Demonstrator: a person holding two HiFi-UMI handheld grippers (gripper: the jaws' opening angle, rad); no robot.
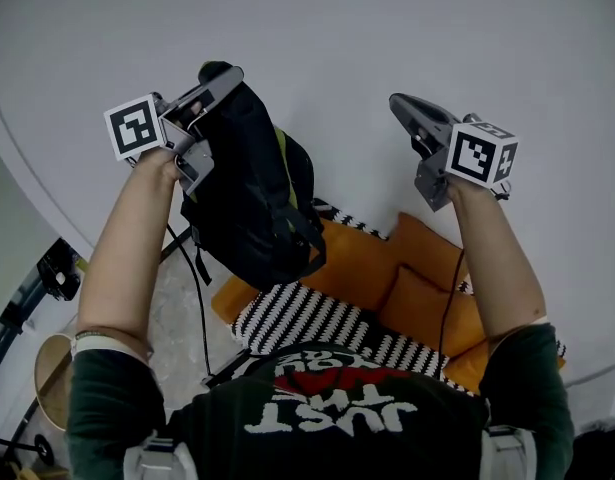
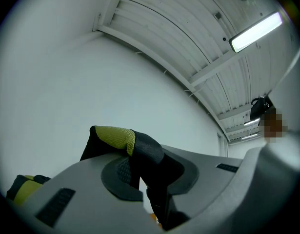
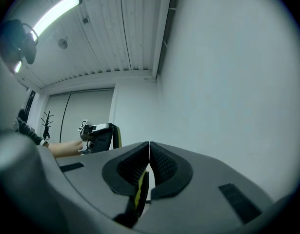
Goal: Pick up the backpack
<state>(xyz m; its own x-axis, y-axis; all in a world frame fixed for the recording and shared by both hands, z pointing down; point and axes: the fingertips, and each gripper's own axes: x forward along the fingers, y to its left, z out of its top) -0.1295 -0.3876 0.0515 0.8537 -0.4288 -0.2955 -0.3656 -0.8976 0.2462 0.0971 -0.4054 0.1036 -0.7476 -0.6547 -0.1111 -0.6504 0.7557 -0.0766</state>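
Observation:
A black backpack (image 1: 252, 198) with yellow-green trim hangs in the air in front of the white wall. My left gripper (image 1: 219, 76) is shut on its top strap. In the left gripper view the black and yellow mesh strap (image 2: 121, 139) is folded over and pinched between the pads. My right gripper (image 1: 405, 106) is raised to the right, apart from the backpack, its pads pressed together (image 3: 149, 152). A thin yellow and black strip shows in the gap below those pads; what it is I cannot tell. The right gripper view also shows the backpack (image 3: 108, 139) far off at the left.
Below are an orange sofa (image 1: 372, 263) with orange cushions (image 1: 427, 303) and a black-and-white striped cloth (image 1: 297, 318). A black cable (image 1: 199, 298) runs down to the pale floor. A round wooden piece (image 1: 49, 378) stands at the lower left. The white wall (image 1: 337, 38) is close ahead.

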